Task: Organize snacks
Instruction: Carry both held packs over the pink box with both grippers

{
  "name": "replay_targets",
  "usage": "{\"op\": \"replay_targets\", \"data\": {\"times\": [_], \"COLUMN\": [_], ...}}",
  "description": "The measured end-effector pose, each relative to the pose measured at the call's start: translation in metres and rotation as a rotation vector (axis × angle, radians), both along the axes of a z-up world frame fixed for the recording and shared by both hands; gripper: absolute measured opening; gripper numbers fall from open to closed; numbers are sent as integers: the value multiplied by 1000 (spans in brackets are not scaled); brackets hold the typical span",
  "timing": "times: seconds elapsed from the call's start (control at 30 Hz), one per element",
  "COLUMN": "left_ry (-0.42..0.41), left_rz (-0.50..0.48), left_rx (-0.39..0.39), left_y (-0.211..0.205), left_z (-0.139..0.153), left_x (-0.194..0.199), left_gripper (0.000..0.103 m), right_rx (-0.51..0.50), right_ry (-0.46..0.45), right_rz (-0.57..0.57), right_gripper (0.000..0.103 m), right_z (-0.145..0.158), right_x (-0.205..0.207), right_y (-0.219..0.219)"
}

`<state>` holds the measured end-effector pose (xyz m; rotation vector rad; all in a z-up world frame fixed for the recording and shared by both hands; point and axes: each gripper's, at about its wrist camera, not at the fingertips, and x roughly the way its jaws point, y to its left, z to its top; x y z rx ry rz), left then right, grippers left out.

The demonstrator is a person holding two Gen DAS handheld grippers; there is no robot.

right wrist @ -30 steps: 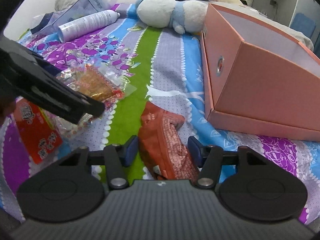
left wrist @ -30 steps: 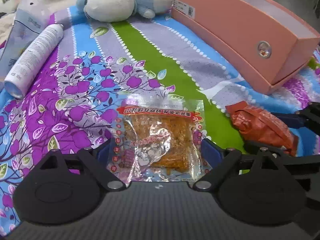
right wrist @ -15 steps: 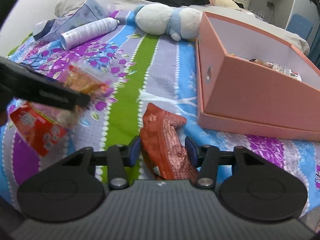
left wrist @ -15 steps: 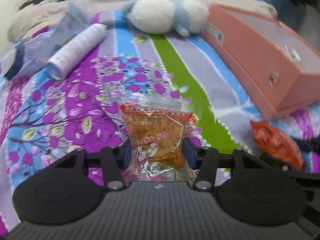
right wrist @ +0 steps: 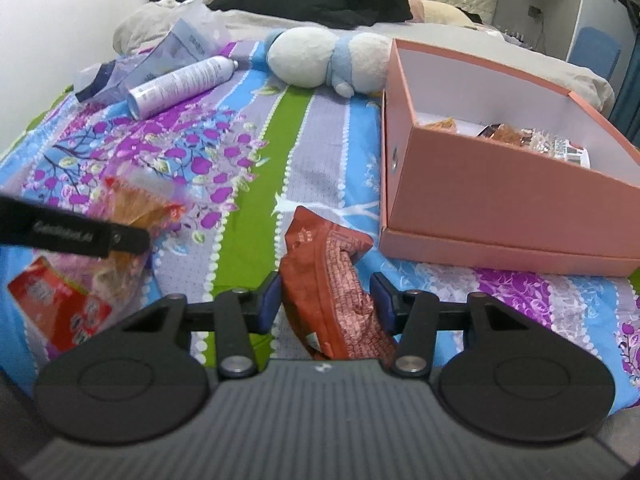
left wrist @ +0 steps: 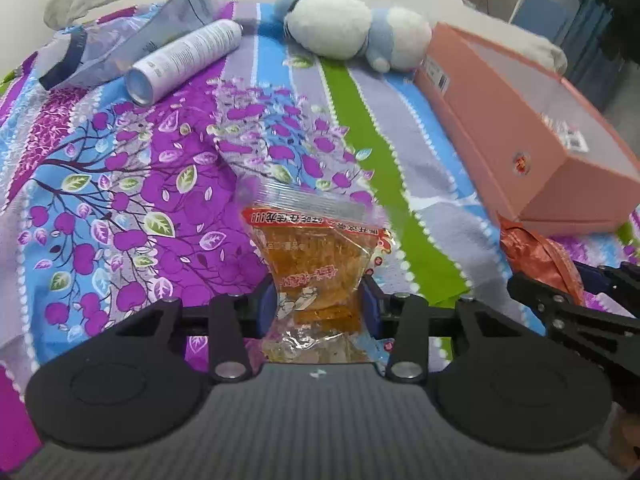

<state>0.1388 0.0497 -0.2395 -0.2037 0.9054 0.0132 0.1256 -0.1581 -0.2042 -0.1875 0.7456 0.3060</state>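
The left gripper (left wrist: 319, 304) is closing on a clear packet of orange snack (left wrist: 316, 268), pinched at its lower part so it hangs free of the bedspread (left wrist: 120, 184). The right gripper (right wrist: 324, 300) holds a red-brown snack bag (right wrist: 332, 280) at half width. The pink box (right wrist: 500, 208) stands open near on the right, with snacks inside and free room along its low front edge.

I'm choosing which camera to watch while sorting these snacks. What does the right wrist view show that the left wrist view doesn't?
Only the right wrist view shows the snacks already inside the pink box, a flat red packet on the bedspread, and black clothing. Only the left wrist view shows the box's barcode label. Both show the clear orange snack bag, the red-brown snack bag, the spray can and the plush toy.
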Motion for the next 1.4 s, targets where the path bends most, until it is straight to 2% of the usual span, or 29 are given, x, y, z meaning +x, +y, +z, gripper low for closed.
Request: {"op": "replay_targets", "data": {"times": [0.27, 0.77, 1.07, 1.4], "left_ry": [-80, -232, -256, -231], "left_rz": [8, -104, -175, -231], "left_rx": [-60, -131, -161, -166], "left_y": [-4, -55, -96, -137], "left_z": [51, 143, 164, 162], "left_x": [-10, -16, 10, 85], "left_gripper": [48, 48, 48, 49], "right_rx": [60, 143, 147, 155], "right_ry": [-57, -193, -204, -191], "right_rz": [-27, -96, -160, -229], "right_gripper": [51, 51, 51, 51], "right_z": [33, 115, 124, 124], "right_x": [-3, -29, -22, 27], "right_y": [-7, -47, -82, -119]}}
